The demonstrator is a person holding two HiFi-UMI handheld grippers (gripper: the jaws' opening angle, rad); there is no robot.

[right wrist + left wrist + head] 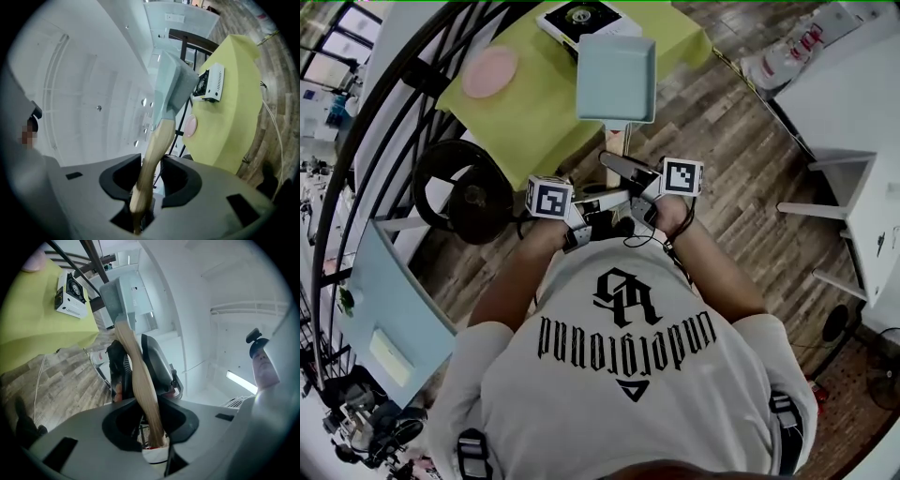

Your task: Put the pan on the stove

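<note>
A light blue square pan with a wooden handle hangs in the air over the near edge of the yellow-green table. Both grippers hold that handle. My left gripper is shut on the handle's end, and my right gripper is shut on it just ahead. A white portable stove stands at the table's far side, beyond the pan. In the gripper views the pan rises above the jaws, with the stove behind it.
A pink plate lies on the table's left part. A black round stool stands left of the grippers beside a curved black railing. White furniture stands at the right on the wooden floor.
</note>
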